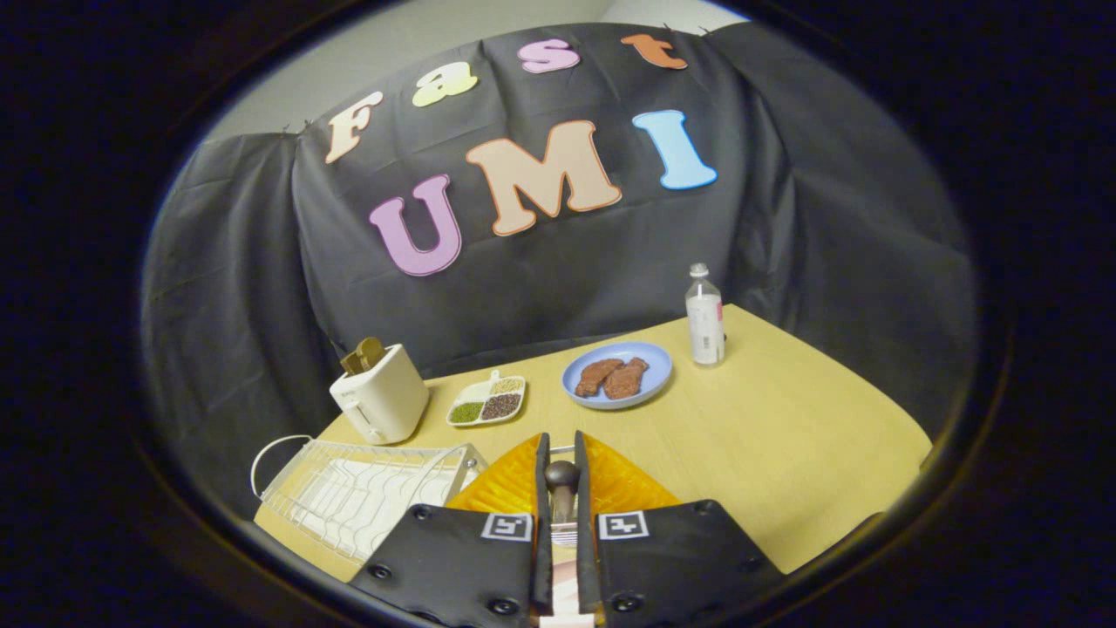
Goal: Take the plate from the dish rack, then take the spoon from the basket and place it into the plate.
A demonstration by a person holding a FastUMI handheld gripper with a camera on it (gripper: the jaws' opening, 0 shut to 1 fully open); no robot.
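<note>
The gripper (562,484) is sitting low in the centre of the frame, its fingers (541,488) nearly together and pinching the spoon (562,478), whose dark rounded end is showing between them. Right behind the fingers the orange plate (510,488) is lying on the table (785,436). The white rack (357,493) is standing at lower left, touching the plate's edge.

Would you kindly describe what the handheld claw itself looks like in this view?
The claw has two broad black body plates studded with dark round screws. Each plate carries a small square black-and-white marker near its inner top corner. Two thin, flat black fingers run forward from them, parallel and close together. No cables or sleeve are visible.
</note>
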